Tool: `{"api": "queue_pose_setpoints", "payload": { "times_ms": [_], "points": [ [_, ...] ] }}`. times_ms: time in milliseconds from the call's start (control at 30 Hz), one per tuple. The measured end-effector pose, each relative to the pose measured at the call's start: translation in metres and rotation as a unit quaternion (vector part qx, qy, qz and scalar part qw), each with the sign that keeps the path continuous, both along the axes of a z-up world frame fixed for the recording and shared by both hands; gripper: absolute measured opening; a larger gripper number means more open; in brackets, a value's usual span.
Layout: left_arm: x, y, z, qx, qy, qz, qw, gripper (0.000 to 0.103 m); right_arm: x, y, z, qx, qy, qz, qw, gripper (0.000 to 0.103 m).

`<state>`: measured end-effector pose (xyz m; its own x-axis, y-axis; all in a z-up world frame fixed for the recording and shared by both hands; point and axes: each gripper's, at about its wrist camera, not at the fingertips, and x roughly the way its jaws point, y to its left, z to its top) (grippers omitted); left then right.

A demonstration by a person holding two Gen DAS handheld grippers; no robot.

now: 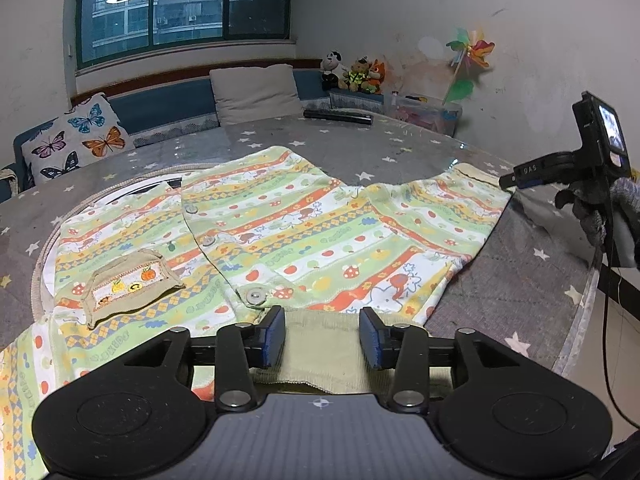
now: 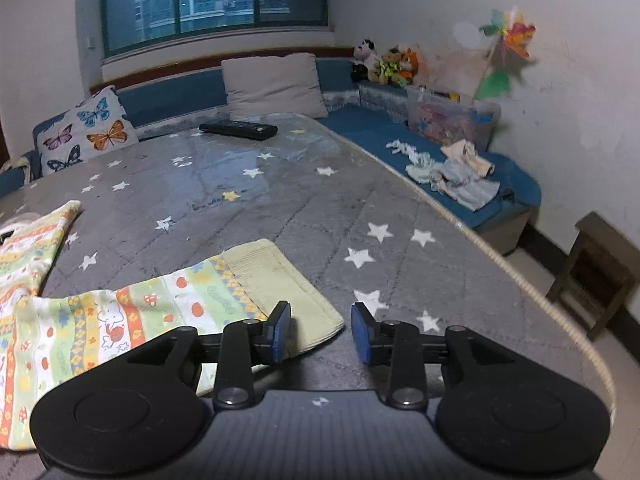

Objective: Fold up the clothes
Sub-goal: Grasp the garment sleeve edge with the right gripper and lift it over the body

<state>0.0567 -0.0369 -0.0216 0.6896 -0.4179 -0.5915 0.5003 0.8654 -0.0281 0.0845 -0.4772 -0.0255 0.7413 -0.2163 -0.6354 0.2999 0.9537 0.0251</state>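
Observation:
A child's striped cardigan with fruit and mushroom prints lies spread flat on the grey star-patterned table. It has buttons down the middle and a beige pocket on its left. My left gripper is open, its blue pads on either side of the beige hem at the near edge. My right gripper is open over the end of the right sleeve, its left pad above the pale cuff. The right gripper also shows in the left wrist view, at the sleeve end.
A black remote lies at the table's far side. A blue bench with cushions, plush toys, a plastic box and loose small clothes runs behind and to the right. A wooden stool stands past the table's right edge.

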Motion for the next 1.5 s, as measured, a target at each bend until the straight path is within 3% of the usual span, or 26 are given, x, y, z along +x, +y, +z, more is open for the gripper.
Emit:
{"api": "queue_pose_setpoints", "payload": {
  "times_ms": [233, 333, 500, 600, 867, 1200, 1500],
  "points": [
    [-0.003, 0.003, 0.005, -0.004, -0.005, 0.010, 0.9999, 0.047, -0.003, -0.002, -0.002, 0.007, -0.005, -0.009, 1.000, 0.035],
    [-0.004, 0.002, 0.005, -0.003, -0.005, 0.012, 0.9999, 0.048, -0.003, 0.000, -0.002, 0.013, -0.008, -0.006, 1.000, 0.031],
    [-0.007, 0.002, 0.005, -0.002, -0.005, 0.016, 0.9999, 0.049, -0.005, -0.001, 0.000, 0.036, -0.013, 0.003, 0.999, 0.008],
    [-0.008, 0.004, 0.006, 0.001, -0.007, 0.019, 0.9998, 0.050, -0.009, 0.003, 0.007, 0.041, -0.022, 0.011, 0.999, 0.007],
    [-0.010, 0.003, 0.006, -0.001, -0.010, 0.019, 0.9998, 0.051, -0.014, 0.026, 0.063, 0.062, -0.078, 0.069, 0.993, 0.007],
    [-0.021, 0.016, 0.006, -0.013, -0.017, 0.032, 0.9992, 0.053, -0.007, 0.116, 0.134, 0.079, -0.124, 0.225, 0.963, 0.007],
    [-0.034, 0.040, 0.004, -0.037, -0.024, 0.052, 0.9977, 0.053, -0.007, 0.226, 0.145, 0.077, -0.111, 0.356, 0.924, 0.007]
  ]
}}
